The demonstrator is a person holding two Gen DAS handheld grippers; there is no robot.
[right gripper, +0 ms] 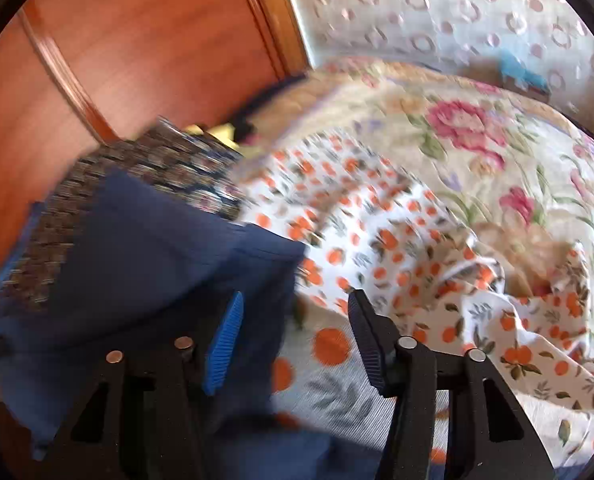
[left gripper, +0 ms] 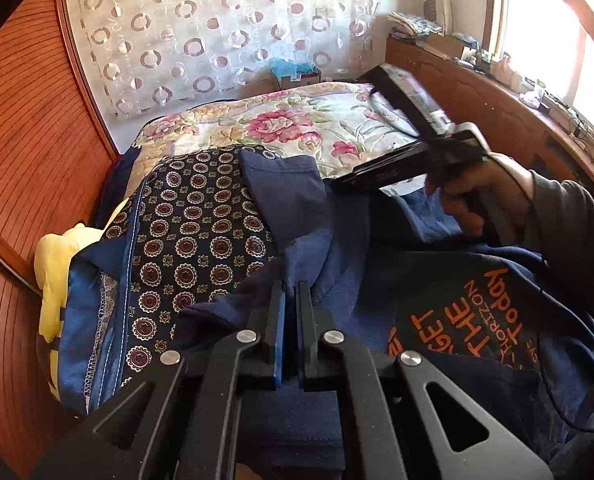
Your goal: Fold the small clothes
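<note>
Bedspread [right gripper: 497, 128] lies bare beyond navy shirt [right gripper: 157, 248].

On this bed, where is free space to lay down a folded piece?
Free: the flowered bedspread between the curtain and the navy shirt. Crowded: the patterned cloth and yellow cloth beside the wooden wall; the orange-print cloth near the right gripper.
</note>
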